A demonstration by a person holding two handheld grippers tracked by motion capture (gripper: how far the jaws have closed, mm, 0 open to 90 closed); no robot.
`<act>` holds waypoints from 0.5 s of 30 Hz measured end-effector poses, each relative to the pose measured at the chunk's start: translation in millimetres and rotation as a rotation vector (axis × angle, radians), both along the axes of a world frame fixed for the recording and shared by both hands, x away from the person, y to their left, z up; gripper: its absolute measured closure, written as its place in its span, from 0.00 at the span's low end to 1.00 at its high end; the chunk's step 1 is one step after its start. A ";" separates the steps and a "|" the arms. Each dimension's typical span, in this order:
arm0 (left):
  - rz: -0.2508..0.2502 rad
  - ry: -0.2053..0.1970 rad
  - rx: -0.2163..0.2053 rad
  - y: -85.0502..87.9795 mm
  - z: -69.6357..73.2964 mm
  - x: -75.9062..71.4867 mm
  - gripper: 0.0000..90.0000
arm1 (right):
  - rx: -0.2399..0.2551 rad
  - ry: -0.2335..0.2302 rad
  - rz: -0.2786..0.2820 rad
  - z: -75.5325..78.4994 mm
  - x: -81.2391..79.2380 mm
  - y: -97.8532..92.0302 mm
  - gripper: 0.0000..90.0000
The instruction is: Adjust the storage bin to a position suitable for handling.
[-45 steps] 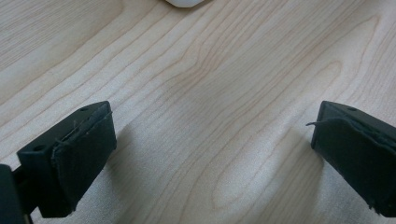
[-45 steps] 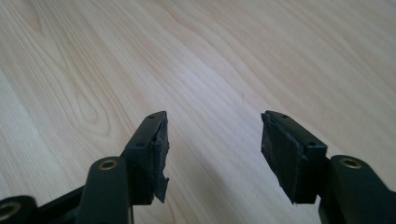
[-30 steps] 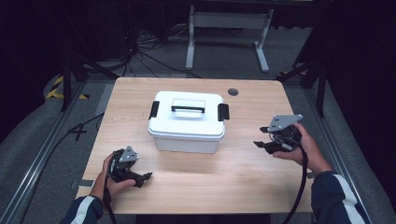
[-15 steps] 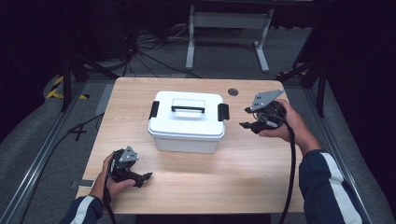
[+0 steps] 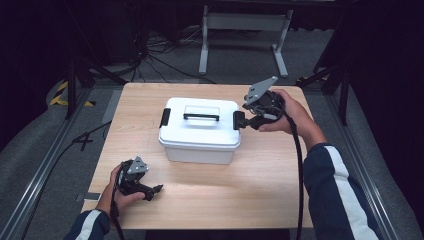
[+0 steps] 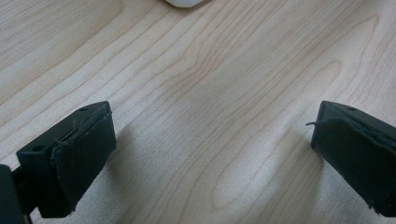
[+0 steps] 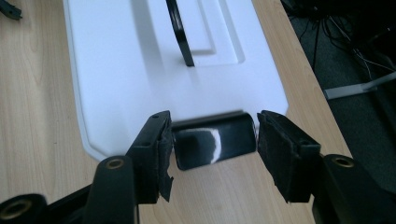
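A white plastic storage box (image 5: 200, 131) with a black carry handle (image 5: 201, 117) on its lid sits near the middle of a light wooden table (image 5: 260, 185). At the box's right end, the right tongs (image 5: 245, 119) are held level, their jaws set around the black latch (image 7: 214, 146); in the right gripper view both pads flank the latch with a slight gap on each side, so the jaws are partly spread and not visibly pressing it. The left tongs (image 5: 156, 190) rest low over the table's near left corner, well apart from the box, jaws spread wide with only bare wood between them. A matching latch (image 5: 164, 117) sits on the box's left end
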State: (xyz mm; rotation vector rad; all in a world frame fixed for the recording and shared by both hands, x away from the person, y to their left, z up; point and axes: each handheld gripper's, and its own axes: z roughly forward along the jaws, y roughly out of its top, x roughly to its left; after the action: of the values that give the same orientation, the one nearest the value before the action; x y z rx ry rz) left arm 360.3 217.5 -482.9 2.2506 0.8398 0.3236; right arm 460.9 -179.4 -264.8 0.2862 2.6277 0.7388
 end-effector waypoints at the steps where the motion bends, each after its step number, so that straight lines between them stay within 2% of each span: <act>1: 0.003 0.005 -0.006 -0.3 -0.2 -0.3 0.00 | -0.007 -0.004 0.004 0.8 0.5 4.7 0.50; 9: -0.002 0.003 0.002 0.1 0.2 0.1 0.00 | -0.061 0.004 0.073 3.6 3.8 37.4 0.51; 15: -0.004 0.003 0.001 0.2 0.2 0.2 0.00 | -0.091 0.003 0.080 1.5 6.8 58.7 0.51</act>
State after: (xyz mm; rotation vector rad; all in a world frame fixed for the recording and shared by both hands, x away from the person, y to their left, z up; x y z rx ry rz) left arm 360.6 217.7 -482.7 2.2543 0.8371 0.3187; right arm 467.7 -120.7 -263.3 0.1569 2.6804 0.6420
